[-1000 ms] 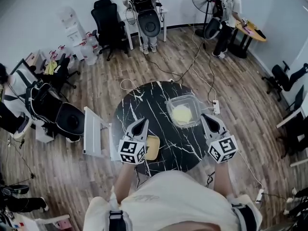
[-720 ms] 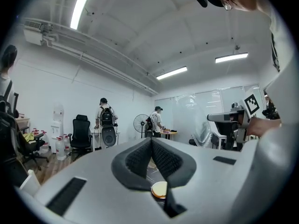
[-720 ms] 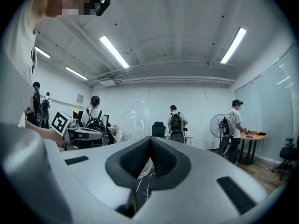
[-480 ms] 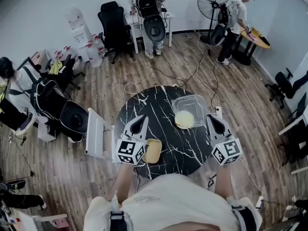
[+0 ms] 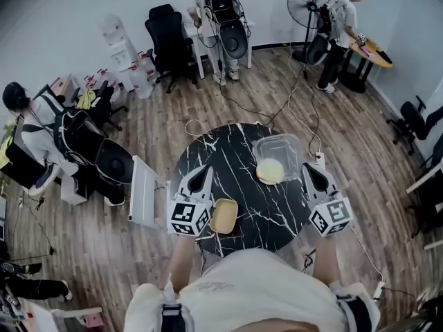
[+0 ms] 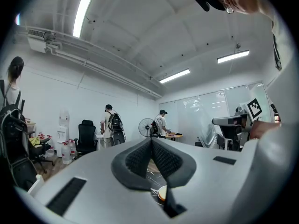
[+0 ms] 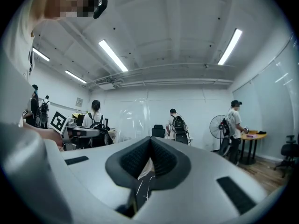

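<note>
Tray (image 5: 223, 216), yellow, just beside left hand-held gripper (image 5: 201, 175)

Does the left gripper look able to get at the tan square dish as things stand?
Probably yes. The tan square dish lies just right of the left gripper on the black table, nothing between them. The jaws are together, so they would need opening first.

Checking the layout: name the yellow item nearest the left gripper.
The squarish yellow dish, right beside the left gripper; the round one lies farther off, at the clear container.
</note>
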Action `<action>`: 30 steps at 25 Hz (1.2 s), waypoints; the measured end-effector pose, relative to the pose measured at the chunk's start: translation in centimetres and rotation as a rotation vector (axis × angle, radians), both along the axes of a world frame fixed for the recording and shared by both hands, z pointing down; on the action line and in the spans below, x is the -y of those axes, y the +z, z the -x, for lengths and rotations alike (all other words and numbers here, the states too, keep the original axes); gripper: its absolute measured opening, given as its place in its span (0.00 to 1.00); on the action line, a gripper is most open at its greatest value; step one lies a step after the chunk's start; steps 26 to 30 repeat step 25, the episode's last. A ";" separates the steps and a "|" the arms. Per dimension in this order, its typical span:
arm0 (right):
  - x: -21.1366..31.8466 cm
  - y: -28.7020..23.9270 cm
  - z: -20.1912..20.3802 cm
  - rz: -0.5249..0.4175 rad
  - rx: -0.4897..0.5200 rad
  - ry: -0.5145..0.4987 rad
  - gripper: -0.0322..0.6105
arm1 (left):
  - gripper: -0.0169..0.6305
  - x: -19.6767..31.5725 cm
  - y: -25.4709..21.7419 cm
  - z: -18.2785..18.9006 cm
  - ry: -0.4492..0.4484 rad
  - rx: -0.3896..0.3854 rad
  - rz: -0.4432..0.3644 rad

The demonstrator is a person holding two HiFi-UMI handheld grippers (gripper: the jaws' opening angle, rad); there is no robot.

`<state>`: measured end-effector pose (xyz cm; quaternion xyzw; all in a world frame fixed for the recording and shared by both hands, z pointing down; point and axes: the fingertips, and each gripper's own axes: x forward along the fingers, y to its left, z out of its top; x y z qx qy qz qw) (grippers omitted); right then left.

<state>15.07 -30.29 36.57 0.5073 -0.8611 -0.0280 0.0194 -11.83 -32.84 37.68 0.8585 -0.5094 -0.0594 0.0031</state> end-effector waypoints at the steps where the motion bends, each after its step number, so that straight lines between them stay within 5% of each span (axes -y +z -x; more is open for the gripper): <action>1: -0.1 0.0 0.1 -0.002 -0.003 0.002 0.06 | 0.05 -0.1 0.0 0.0 -0.001 0.000 0.001; 30: 0.8 1.4 -1.2 0.010 -0.020 0.016 0.06 | 0.05 -0.1 1.1 -2.1 0.044 0.010 0.026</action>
